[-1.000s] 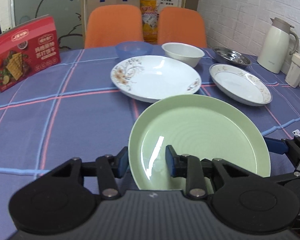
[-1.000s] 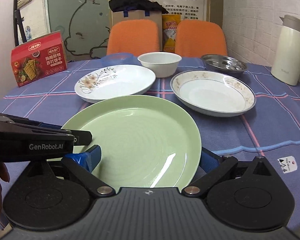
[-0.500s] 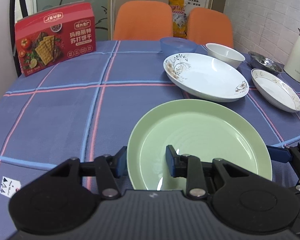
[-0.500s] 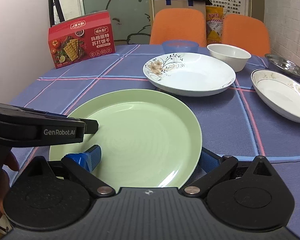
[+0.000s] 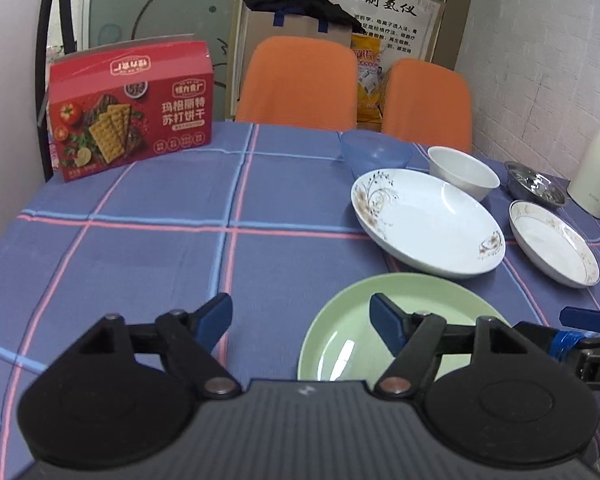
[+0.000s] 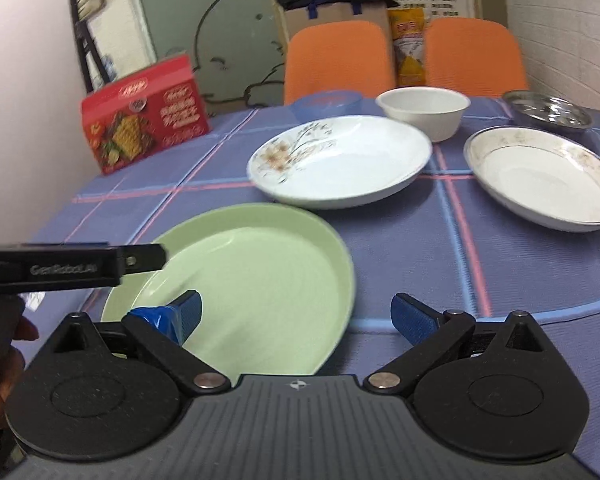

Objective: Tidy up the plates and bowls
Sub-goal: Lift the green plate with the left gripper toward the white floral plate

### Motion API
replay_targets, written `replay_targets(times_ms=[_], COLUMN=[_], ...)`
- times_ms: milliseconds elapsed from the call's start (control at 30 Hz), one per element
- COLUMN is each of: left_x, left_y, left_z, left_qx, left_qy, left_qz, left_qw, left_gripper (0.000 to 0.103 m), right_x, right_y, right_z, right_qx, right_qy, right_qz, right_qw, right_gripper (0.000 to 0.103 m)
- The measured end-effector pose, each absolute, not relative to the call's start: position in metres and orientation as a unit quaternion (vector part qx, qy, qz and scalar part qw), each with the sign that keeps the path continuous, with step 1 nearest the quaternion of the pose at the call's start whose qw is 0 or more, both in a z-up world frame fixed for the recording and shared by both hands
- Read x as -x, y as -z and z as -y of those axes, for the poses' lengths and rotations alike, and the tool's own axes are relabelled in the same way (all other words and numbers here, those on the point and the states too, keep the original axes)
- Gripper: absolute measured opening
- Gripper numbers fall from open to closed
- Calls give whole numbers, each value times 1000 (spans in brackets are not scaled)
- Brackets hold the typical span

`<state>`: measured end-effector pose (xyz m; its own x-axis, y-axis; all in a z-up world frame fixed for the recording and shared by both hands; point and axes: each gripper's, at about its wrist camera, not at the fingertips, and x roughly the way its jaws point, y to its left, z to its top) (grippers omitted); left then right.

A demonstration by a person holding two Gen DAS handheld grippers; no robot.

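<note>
A light green plate (image 5: 348, 320) (image 6: 260, 276) lies flat on the blue checked tablecloth near the front edge. My left gripper (image 5: 300, 318) is open, its right finger over the plate's left part and its left finger over bare cloth. My right gripper (image 6: 296, 312) is open around the plate's near right rim. A large white flowered plate (image 5: 428, 220) (image 6: 340, 160) lies behind it. A smaller white gold-rimmed plate (image 5: 552, 242) (image 6: 540, 172) lies to the right. A white bowl (image 5: 462, 172) (image 6: 424, 110), a blue bowl (image 5: 376, 152) and a steel dish (image 5: 536, 188) (image 6: 548, 110) stand further back.
A red cracker box (image 5: 128, 120) (image 6: 144, 114) stands at the back left of the table. A white thermos jug (image 5: 598, 168) stands at the far right. Two orange chairs (image 5: 296, 84) are behind the table. The table's front edge (image 6: 540, 320) is close.
My left gripper has opened and let go of the green plate's rim, then shifted left. The green plate now lies flat on the cloth. My right gripper has shifted right along the plate.
</note>
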<state>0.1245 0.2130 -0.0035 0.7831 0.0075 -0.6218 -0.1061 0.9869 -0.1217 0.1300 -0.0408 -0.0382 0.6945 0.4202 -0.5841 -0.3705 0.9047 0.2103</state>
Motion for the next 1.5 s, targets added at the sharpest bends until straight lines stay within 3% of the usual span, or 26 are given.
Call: replay_targets(times_ms=[67,600,867,1000,1500], left_x=[-143,-302,-310,-312,-309], left_y=[-2,16,31,37,39], left_z=[-215,-200,-187,-184,-182], left_qx=[73,81,56,45,36], left_qy=[-16,49,58,52,47], left_qz=[-324,-384,-393,-399,-390], left_qw=[943,919,916,914,919], left_gripper=[84,84,82,70,71], right_x=[-146,-276,-285,-281,-274], right_y=[32,38,49,51,58], right_z=[48,19,8,5,5], right_qx=[-33,-39,-6,19,34], right_qy=[-200,-204,-205,-207,-212], right_qz=[-331,-397,-392,-378,-339], right_qw=[922,894,897,902,916], right_gripper=[89,89,90,90,91])
